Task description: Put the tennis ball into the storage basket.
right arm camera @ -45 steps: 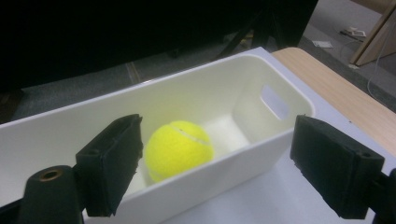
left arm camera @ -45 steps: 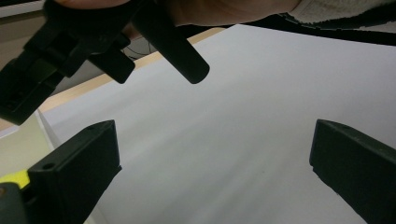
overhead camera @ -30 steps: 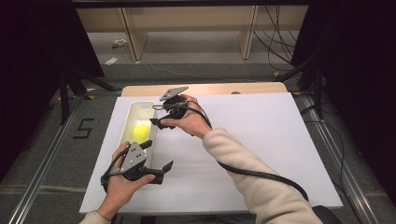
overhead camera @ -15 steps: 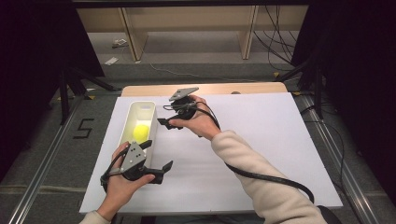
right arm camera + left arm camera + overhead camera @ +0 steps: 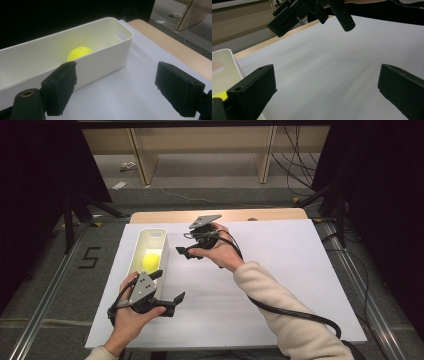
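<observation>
A yellow ball (image 5: 151, 261) (image 5: 79, 53) lies inside a long white bin (image 5: 142, 240) (image 5: 110, 57) at the left of the white board. My right gripper (image 5: 186, 252) (image 5: 117, 92) hovers just right of the bin, open and empty, its jaws pointing at the bin's side wall. My left gripper (image 5: 169, 295) (image 5: 324, 95) is near the front of the board by the bin's near end, open with nothing between its jaws. In the left gripper view the bin's corner (image 5: 222, 72) sits at left and the right gripper (image 5: 312, 12) hangs above.
The white board (image 5: 280, 270) covers a wooden table whose far edge (image 5: 240, 215) shows behind. Black cable (image 5: 295, 312) trails from the right gripper along the sleeve. Wooden furniture legs and metal stands are on the floor beyond.
My right gripper has drawn back from over the bin, moving right and slightly toward the board's middle. The left gripper has stayed where it was.
</observation>
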Available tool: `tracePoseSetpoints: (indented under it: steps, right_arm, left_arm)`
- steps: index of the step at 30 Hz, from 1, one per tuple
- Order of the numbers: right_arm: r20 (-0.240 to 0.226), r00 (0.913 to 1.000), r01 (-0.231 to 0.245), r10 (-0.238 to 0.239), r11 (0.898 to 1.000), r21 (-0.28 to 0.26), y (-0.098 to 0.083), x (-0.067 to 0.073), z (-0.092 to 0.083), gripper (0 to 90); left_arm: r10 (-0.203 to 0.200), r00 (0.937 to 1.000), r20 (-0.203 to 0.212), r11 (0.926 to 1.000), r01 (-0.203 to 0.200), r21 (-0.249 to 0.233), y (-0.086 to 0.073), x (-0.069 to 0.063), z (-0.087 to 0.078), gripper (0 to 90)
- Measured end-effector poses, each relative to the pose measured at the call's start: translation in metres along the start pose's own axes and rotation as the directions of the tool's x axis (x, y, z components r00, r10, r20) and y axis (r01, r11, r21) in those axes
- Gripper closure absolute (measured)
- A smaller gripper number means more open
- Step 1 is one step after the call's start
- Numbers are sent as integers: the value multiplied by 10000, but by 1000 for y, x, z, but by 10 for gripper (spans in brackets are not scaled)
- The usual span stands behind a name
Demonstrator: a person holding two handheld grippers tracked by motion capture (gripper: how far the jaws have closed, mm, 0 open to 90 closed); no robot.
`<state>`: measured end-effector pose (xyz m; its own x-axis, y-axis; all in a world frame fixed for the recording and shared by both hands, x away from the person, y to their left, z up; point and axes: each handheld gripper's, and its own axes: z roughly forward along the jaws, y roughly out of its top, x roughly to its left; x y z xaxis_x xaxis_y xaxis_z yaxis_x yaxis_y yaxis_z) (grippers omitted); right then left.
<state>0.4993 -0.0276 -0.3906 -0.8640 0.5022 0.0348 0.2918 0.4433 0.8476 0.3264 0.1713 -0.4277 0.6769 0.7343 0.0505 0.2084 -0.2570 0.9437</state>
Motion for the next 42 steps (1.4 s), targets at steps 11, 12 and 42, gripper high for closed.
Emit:
tracePoseSetpoints:
  steps: [11,12,42]
  right_arm:
    - [138,9996,-236,236,9997,-2,-15,-8,-11,178]
    - [135,9996,-241,241,9997,24,-16,-9,-13,179]
    - [983,9916,-808,842,9960,-380,-56,-40,-78,178]
  left_arm:
    - [-2,10000,-22,10000,2,-5,0,0,0,11]
    - [-37,10000,-22,10000,37,-5,0,0,0,11]
    - [5,10000,-75,10000,-5,-1,1,0,0,10]
